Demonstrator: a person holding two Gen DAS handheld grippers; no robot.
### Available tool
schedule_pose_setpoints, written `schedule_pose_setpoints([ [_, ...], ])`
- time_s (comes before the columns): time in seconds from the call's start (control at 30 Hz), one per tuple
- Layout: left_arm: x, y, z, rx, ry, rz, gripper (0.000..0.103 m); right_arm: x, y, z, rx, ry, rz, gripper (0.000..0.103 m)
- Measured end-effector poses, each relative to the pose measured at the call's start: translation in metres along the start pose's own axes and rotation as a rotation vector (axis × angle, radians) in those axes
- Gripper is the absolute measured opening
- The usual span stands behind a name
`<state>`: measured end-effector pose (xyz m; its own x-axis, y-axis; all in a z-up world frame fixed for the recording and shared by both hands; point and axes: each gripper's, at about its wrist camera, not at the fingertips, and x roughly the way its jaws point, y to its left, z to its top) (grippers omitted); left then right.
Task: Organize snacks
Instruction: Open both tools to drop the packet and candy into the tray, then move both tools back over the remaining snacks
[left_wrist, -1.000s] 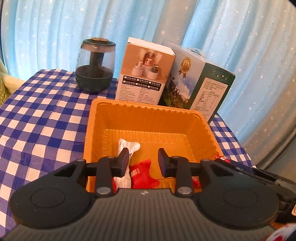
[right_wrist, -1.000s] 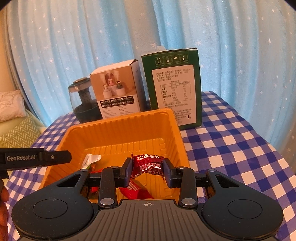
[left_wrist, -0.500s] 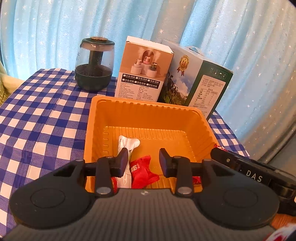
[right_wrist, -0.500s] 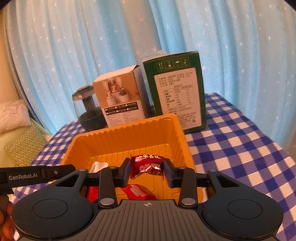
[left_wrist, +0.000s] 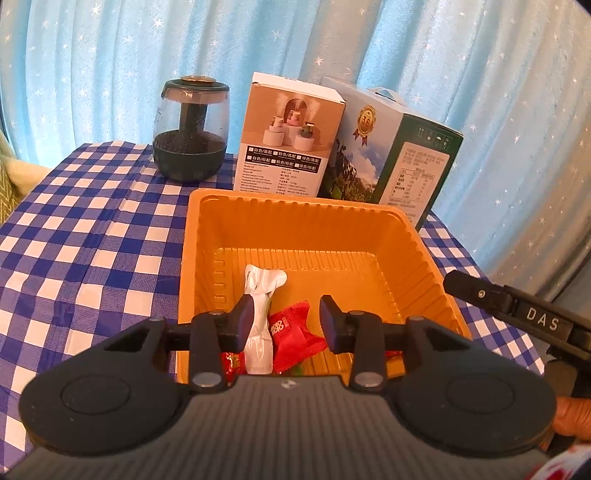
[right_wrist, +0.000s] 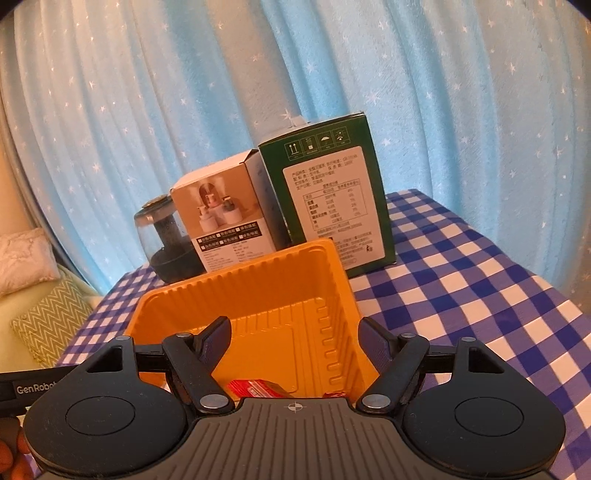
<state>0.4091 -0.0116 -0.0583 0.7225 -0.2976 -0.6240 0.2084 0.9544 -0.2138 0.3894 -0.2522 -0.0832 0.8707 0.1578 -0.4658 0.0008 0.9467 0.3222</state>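
Orange plastic tray (left_wrist: 207, 236) sits on the blue-and-white checked worktop (left_wrist: 74, 236), just ahead of both sets of jaws. Left gripper (left_wrist: 286, 317): jaws parted a little, nothing pinched; between and below them, in the tray's near end, lie a white wrapped snack (left_wrist: 260, 317) and a red wrapped snack (left_wrist: 293, 334), with 1 more red wrapper (left_wrist: 231, 362) showing under the left-hand finger.

Right gripper (right_wrist: 293, 341): jaws have just been opening and now stand wide, nothing between them. A red packet (right_wrist: 255, 388) lies on the tray floor directly below the gap, part hidden by the gripper body.

Beyond the tray's far wall, 3 things stand in a row: a dark glass jar (left_wrist: 192, 125), a white box (left_wrist: 291, 136) and a green box (right_wrist: 328, 192). Blue star-print curtain (right_wrist: 184, 92) behind. The right gripper's arm, lettered DAS, enters the left view from the right.
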Motion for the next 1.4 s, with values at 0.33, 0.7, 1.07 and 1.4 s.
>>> schedule_pose_setpoints([
  [0.33, -0.022, -0.013, -0.020, 0.073, -0.005, -0.001, 0.035, -0.029, 0.004, -0.009, -0.058, -0.001, -0.015, 0.076],
  [0.7, -0.071, -0.023, -0.063, 0.105, 0.000, -0.026, 0.035, -0.082, 0.006, -0.029, -0.108, 0.005, -0.006, 0.076],
  [1.07, -0.120, -0.023, -0.109, 0.130, 0.015, -0.022, 0.036, -0.129, 0.002, -0.075, -0.150, 0.088, -0.007, 0.076],
  [1.4, -0.151, -0.020, -0.159, 0.166, 0.057, -0.010, 0.041, -0.159, -0.001, -0.128, -0.207, 0.183, 0.003, 0.076],
])
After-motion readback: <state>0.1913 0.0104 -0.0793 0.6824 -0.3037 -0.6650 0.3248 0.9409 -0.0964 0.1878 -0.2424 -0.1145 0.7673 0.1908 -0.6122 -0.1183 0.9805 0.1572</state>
